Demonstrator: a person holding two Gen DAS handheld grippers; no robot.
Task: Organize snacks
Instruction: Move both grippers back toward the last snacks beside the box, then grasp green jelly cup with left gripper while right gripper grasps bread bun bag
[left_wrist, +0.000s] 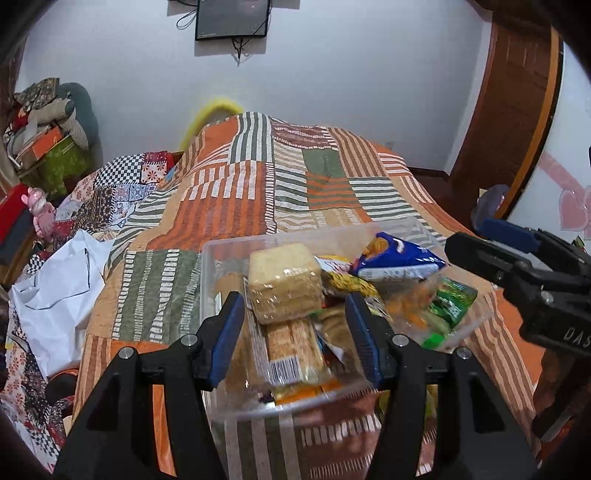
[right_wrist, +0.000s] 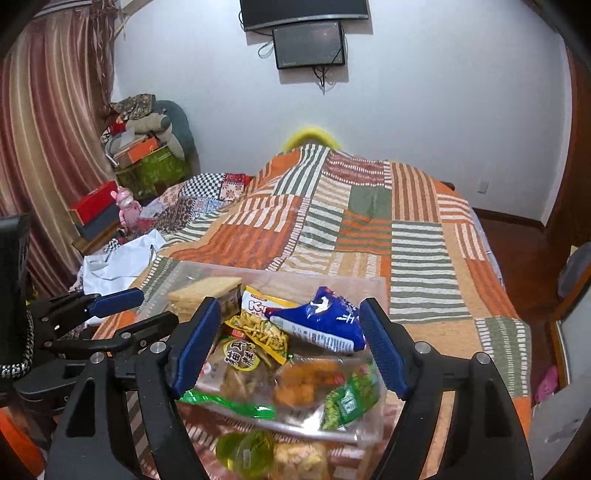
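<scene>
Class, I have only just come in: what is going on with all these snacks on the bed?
A person is sorting snacks with two hand-held tongs. A clear plastic box sits on the striped quilt, already full: a pack of crackers, a blue packet and a green packet lie inside. The left tongs and right tongs both hang open over the box, holding nothing. A few snacks lie outside it on the quilt.

Near rim of the clear bin (left_wrist: 280, 406) smeared by motion blur, lower snack packets (right_wrist: 295, 391) blurred, yellow-green packet (right_wrist: 243, 452) partly hidden, upper screen (right_wrist: 304, 13) cut off by the top edge.
</scene>
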